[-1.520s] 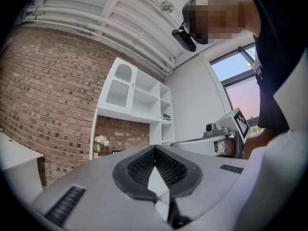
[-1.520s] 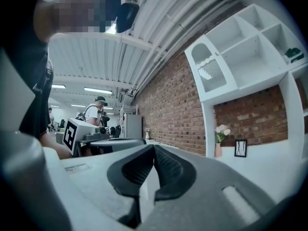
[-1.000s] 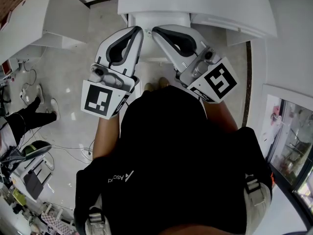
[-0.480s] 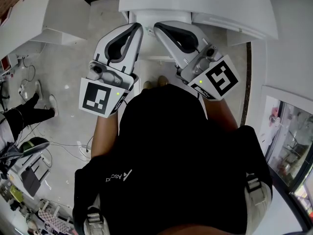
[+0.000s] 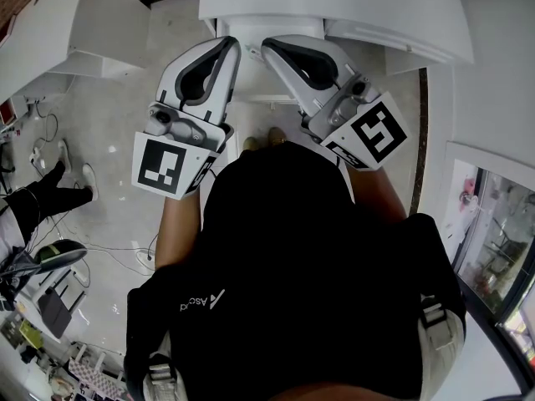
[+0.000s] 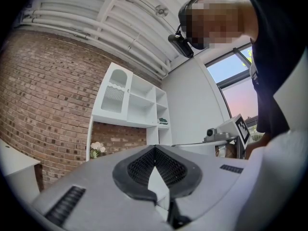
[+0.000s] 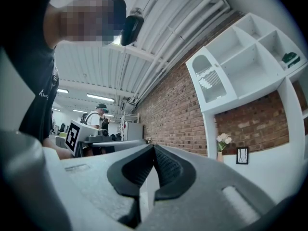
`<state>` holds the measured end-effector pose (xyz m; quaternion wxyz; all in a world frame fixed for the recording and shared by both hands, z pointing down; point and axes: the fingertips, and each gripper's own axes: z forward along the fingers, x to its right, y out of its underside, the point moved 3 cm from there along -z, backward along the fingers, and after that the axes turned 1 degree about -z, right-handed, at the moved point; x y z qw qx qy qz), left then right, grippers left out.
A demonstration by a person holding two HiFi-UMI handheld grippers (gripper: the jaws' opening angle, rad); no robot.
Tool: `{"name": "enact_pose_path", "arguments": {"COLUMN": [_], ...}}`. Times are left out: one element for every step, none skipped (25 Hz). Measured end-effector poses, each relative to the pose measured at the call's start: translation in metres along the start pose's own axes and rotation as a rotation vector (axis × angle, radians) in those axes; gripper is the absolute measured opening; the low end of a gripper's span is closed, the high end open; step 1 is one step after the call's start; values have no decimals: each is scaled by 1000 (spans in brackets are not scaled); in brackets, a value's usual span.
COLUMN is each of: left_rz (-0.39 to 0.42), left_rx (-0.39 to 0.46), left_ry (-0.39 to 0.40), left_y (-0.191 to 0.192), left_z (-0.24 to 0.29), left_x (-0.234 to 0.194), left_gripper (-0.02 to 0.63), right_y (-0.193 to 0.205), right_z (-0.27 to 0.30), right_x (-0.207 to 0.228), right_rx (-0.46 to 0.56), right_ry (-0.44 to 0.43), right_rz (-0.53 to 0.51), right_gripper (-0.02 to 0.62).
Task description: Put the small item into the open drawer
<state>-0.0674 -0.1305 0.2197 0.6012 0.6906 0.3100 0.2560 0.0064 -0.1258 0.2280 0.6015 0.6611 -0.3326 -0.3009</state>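
Both grippers are held up in front of the person's chest, tilted upward, side by side. My left gripper (image 5: 229, 48) has its jaws closed tip to tip, with nothing between them in the left gripper view (image 6: 155, 149). My right gripper (image 5: 271, 50) is also shut and empty (image 7: 154, 146). Just beyond their tips stands a white cabinet (image 5: 334, 7). I see no small item in any view, and I cannot make out an open drawer.
A white shelf unit (image 6: 130, 100) hangs on a brick wall, with a vase of flowers (image 7: 222, 141) and a small picture frame (image 7: 242, 155) below it. A white table (image 5: 75, 32) stands at the left. Another person's legs (image 5: 42, 197) and cables lie on the floor at the left.
The left gripper has drifted slightly left and down in the head view. The right gripper has hardly moved, and both have stayed shut.
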Motion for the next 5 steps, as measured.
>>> {"name": "enact_pose_path", "arguments": {"left_rz": [-1, -1, -1, -1, -1], "left_rx": [0, 0, 0, 0, 1], "left_ry": [0, 0, 0, 0, 0], "left_y": [0, 0, 0, 0, 0], "left_z": [0, 1, 1, 1, 1], "left_x": [0, 0, 0, 0, 0], "left_gripper": [-2, -2, -2, -2, -2], "right_y": [0, 0, 0, 0, 0], "right_z": [0, 0, 0, -1, -1], "right_x": [1, 1, 1, 2, 2], "right_rx": [-1, -2, -2, -2, -2], "right_ry": [1, 2, 3, 3, 3], "right_rz": [1, 1, 1, 2, 2], "right_gripper": [2, 2, 2, 2, 2]}}
